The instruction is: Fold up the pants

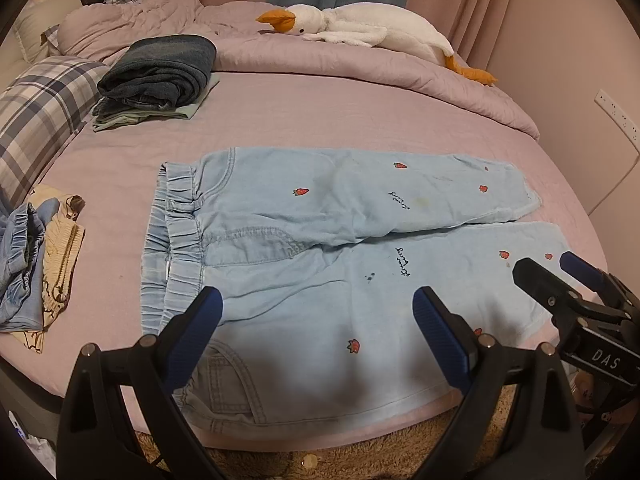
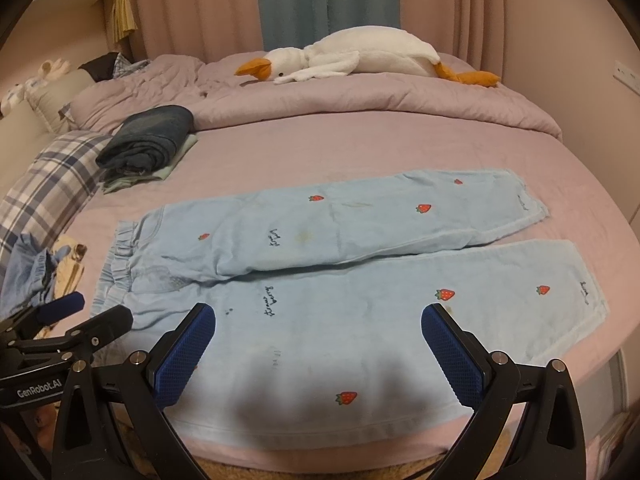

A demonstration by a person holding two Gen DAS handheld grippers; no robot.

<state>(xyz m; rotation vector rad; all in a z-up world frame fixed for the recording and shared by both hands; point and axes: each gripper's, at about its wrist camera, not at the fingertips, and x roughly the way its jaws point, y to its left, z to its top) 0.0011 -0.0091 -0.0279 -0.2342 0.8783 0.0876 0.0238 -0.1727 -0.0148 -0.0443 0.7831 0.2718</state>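
Pale blue pants (image 1: 320,248) with strawberry print, flat on pink bed (image 1: 312,120), waistband left, legs right, near leg along near edge; unfolded

Left gripper (image 1: 318,316) and right gripper (image 2: 318,334): jaws apart, holding nothing, above near leg

Folded clothes stack (image 1: 160,76) far left; loose heap (image 1: 36,256) near left; plush goose (image 1: 360,28) far

Risks: pinching one layer only, top sheet lifting alone; uneven grips skewing leg-on-leg fold; bedsheet caught with cloth; near leg sliding off bed edge

Light-blue strawberry-print pants (image 1: 320,240) lie flat, unfolded, legs side by side.
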